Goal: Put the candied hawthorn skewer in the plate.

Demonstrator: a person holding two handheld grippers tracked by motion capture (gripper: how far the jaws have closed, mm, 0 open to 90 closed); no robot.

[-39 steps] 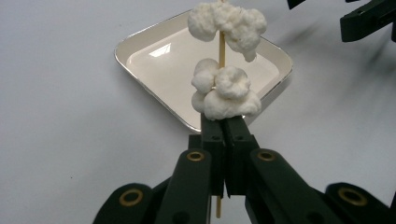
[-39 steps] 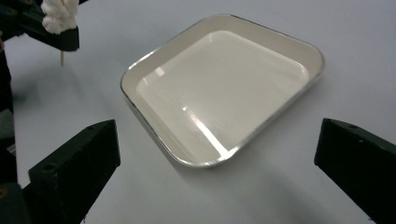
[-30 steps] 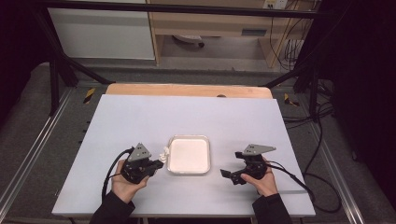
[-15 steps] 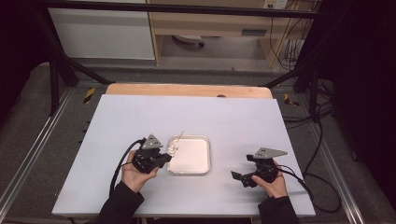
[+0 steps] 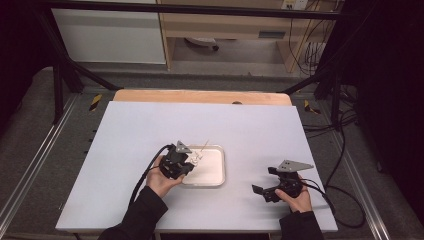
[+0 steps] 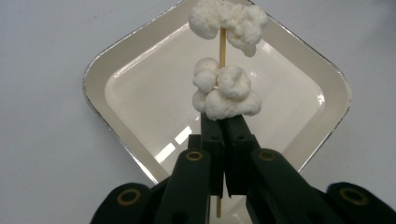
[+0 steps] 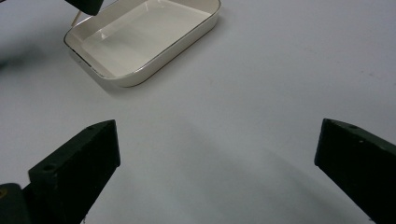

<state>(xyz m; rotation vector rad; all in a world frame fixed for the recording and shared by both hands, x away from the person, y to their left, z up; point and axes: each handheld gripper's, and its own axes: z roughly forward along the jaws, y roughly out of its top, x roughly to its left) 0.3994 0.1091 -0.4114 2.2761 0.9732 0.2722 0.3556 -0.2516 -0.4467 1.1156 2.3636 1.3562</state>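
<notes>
At the near edge of the table (image 5: 130, 130), two dark-sleeved forearms come in from below, each hand carrying a black gripper. The right gripper (image 5: 270, 184) sits low and to the right, just above the pale tabletop and well apart from everything else. In the right gripper view its jaws stand spread wide at either edge of the picture, with nothing but bare table between them.

A little farther in, the left gripper (image 5: 189, 161) hangs over the near-left part of a shallow white tray (image 5: 216, 172). Its jaws are pressed together on a thin wooden skewer (image 6: 222, 44). In the left gripper view the stick runs up from between the black pads, and a short length of it also shows below them. Two lumpy white clusters (image 6: 224, 91) are threaded on the skewer: one sits right against the jaw tips, the other near the far end of the stick, with a bare stretch of wood between them.

The skewer and its clusters are held in the air over the tray, not resting in it. From above, the stick slants away from the left gripper toward the tray's far edge. The tray lies flat near the middle of the table, its glossy cream floor bare and its metal-coloured rim catching the light.

Beyond the tray the white tabletop stretches to a wooden strip (image 5: 200, 96) along its far edge.
</notes>
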